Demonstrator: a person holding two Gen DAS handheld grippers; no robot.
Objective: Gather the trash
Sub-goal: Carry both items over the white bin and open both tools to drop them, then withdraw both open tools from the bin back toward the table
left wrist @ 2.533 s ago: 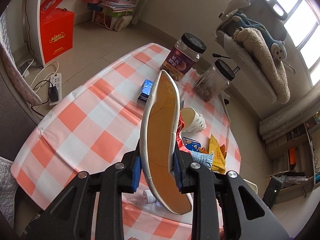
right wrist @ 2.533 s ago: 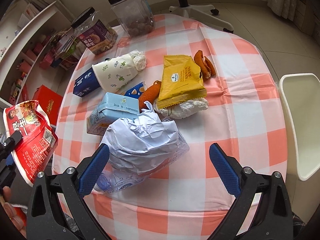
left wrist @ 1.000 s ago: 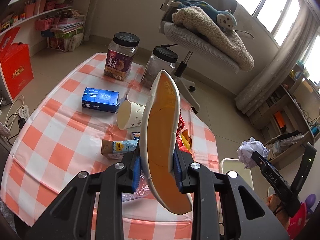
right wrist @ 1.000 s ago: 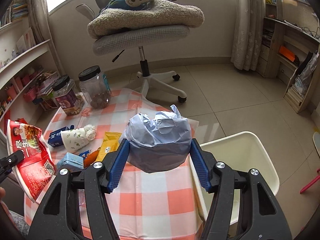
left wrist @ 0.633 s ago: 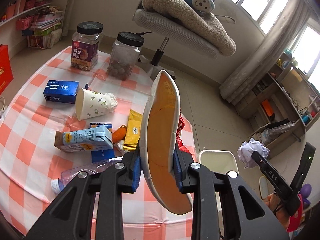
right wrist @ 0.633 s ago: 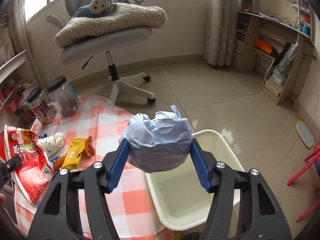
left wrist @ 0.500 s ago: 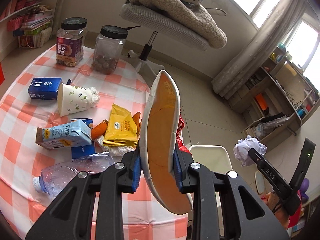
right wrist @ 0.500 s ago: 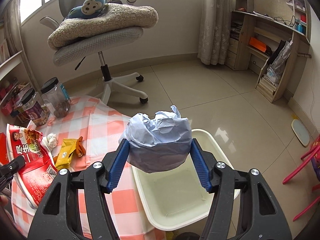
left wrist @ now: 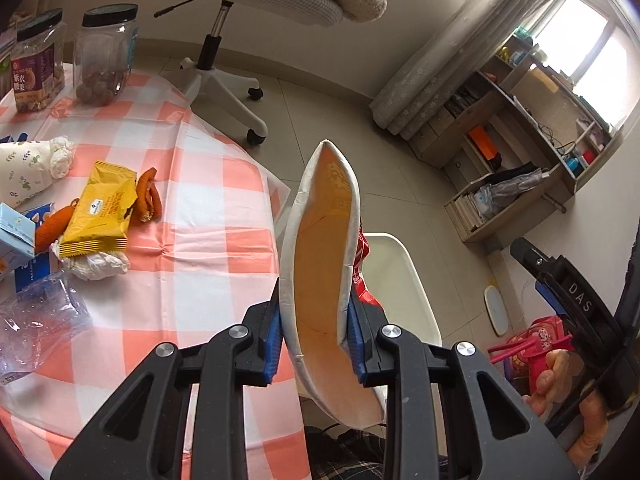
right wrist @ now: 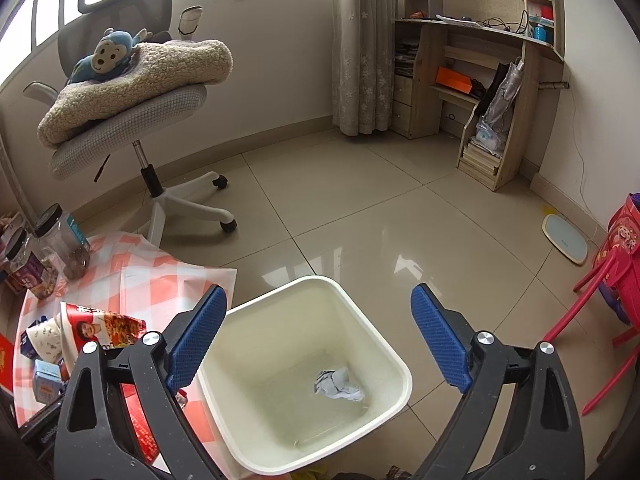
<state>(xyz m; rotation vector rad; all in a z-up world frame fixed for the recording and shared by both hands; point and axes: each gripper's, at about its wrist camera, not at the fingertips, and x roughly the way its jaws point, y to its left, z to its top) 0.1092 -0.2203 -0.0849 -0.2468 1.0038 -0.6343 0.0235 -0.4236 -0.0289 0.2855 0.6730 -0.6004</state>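
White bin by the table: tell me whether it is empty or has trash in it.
Not empty. The right wrist view looks down into the white bin, and one crumpled paper ball lies on its floor; the rest of the inside is bare.

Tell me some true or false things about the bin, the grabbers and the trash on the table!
1. The crumpled paper ball lies at the bottom of the white bin. True.
2. The right gripper is squeezing the paper ball. False: its jaws are wide open with nothing between them, above the bin.
3. The left gripper is shut on a squashed paper bowl. True.
4. The yellow snack packet is already in the bin. False: it lies on the checked tablecloth.
5. The bin is full to the top. False: only the paper ball shows inside.
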